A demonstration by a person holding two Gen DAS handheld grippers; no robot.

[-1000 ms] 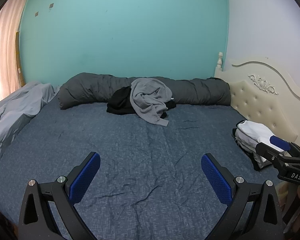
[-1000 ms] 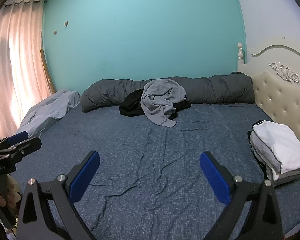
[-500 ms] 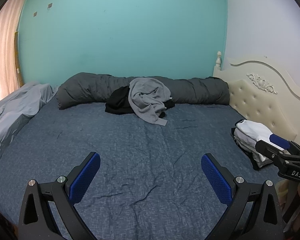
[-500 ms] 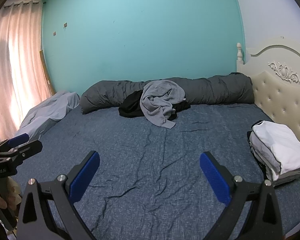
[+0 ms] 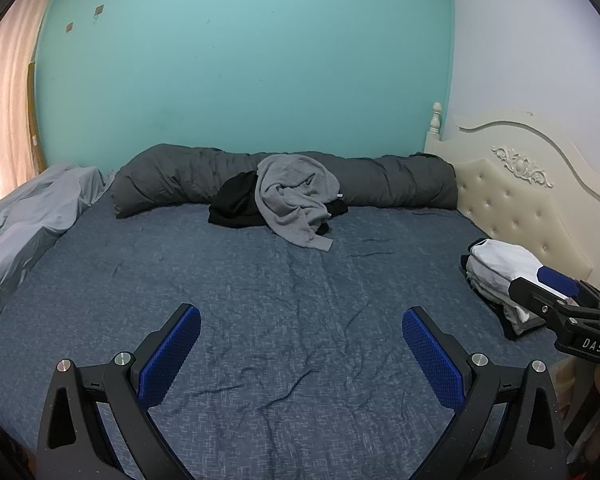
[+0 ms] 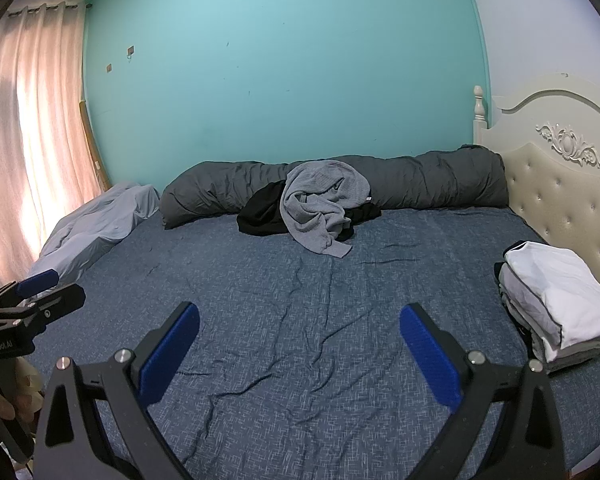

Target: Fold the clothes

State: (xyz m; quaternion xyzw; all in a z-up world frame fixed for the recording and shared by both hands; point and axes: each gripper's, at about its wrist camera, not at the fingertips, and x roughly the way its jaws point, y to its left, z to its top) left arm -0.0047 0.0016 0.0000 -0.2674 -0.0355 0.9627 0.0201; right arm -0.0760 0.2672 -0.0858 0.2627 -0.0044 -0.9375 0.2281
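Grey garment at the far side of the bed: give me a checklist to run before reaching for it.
1. Left gripper open and empty: ok.
2. Right gripper open and empty: ok.
3. Grey garment in view, unfolded, on top of the pile: ok.
4. Grey garment free of the black clothing beneath: cannot tell.
5. Blue bedsheet between grippers and pile bare for folding: ok.
6. Folded stack out of the way by the headboard: ok.

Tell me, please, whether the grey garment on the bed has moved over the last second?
No. The grey garment lies draped over the black clothes against the dark rolled duvet exactly as before; only the cameras shifted slightly.
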